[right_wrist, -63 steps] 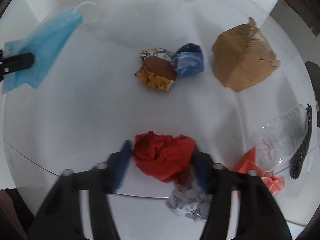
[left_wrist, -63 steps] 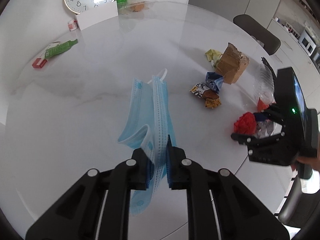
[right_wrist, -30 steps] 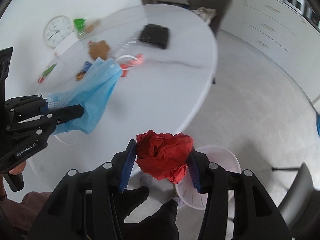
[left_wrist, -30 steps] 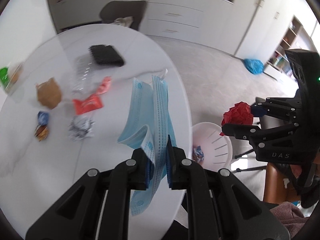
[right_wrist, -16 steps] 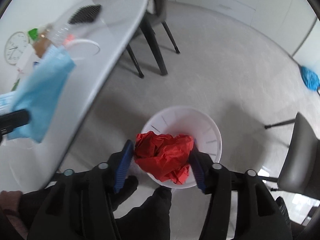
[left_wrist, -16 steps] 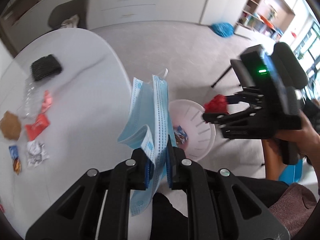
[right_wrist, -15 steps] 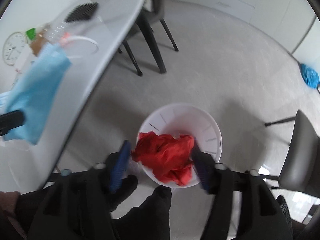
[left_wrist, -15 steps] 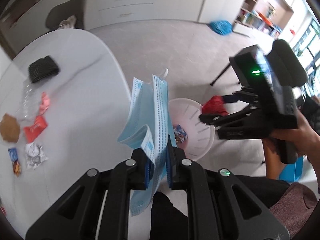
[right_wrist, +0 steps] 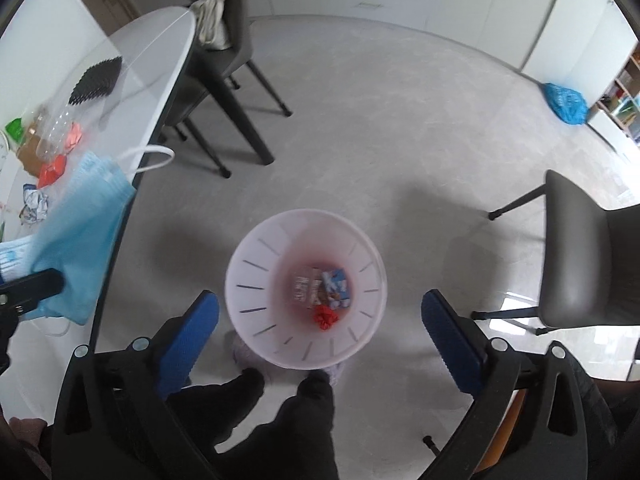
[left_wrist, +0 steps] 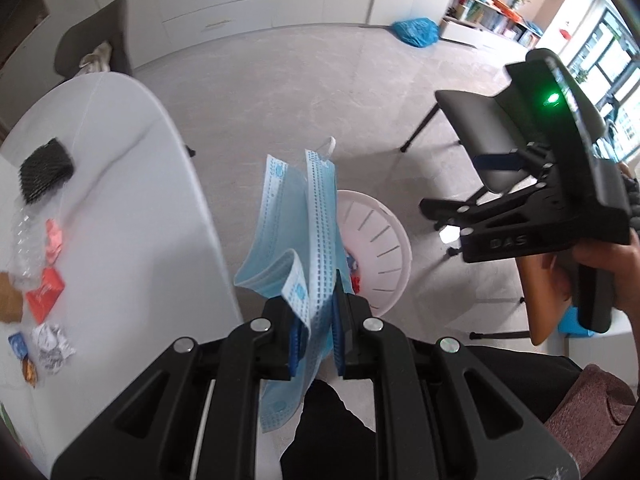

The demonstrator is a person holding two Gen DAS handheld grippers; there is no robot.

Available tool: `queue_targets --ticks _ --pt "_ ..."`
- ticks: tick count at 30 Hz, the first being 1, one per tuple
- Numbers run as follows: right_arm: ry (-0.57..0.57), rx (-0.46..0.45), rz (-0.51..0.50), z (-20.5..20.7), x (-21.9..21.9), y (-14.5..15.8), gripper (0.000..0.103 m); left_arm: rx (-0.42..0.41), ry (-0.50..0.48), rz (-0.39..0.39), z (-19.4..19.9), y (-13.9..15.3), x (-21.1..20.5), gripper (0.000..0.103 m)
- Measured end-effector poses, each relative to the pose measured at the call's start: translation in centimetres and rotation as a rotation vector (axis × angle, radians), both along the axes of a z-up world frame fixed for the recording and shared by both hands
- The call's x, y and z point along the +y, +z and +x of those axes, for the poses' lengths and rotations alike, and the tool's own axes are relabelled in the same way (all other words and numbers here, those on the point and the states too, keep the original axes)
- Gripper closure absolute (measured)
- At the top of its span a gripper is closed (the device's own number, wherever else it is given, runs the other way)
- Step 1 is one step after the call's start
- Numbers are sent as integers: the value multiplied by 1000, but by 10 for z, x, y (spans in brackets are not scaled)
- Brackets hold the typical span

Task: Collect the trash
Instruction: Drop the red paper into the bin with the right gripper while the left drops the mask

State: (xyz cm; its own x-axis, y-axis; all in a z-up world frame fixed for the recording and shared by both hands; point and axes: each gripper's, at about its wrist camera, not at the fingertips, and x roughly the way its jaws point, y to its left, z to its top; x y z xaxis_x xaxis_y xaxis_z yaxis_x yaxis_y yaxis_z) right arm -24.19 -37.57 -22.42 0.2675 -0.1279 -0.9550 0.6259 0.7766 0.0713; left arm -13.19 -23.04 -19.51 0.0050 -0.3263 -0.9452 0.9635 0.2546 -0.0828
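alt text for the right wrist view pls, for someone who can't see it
Looking down between the right gripper, whose blue-padded jaws are opening with nothing between them, into a white bin on the floor holding a red paper ball and wrappers. At left, the left gripper holds a blue face mask beside a white table.

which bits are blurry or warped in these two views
Right wrist view: the blue mask at left is smeared and the bin is soft. Left wrist view: the mask is sharp and the wrappers on the table edge are slightly smeared. Both views bend straight lines near the rim.
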Motion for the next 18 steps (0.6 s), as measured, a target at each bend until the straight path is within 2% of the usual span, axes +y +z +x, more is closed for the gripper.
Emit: queue_targets --ticks 5,7,9,12,15,18 --pt "-42 -7 -40 -22 -15 22 3 69 -70 12 -9 -15 -31 90" --pt "-61 -18 -40 -29 -19 27 3 96 -91 16 -14 -22 -42 78" --pt "-80 -32 -37 -35 -23 31 3 104 -103 23 -19 -29 -50 45" --pt "-95 -28 -43 -40 -28 33 3 68 -123 29 -24 -36 -62 31" --pt "-105 -23 -49 -44 -31 33 3 55 -109 35 -25 -36 -67 24" --pt "-122 -28 -44 -49 -34 33 3 90 -79 9 -21 -26 -66 19"
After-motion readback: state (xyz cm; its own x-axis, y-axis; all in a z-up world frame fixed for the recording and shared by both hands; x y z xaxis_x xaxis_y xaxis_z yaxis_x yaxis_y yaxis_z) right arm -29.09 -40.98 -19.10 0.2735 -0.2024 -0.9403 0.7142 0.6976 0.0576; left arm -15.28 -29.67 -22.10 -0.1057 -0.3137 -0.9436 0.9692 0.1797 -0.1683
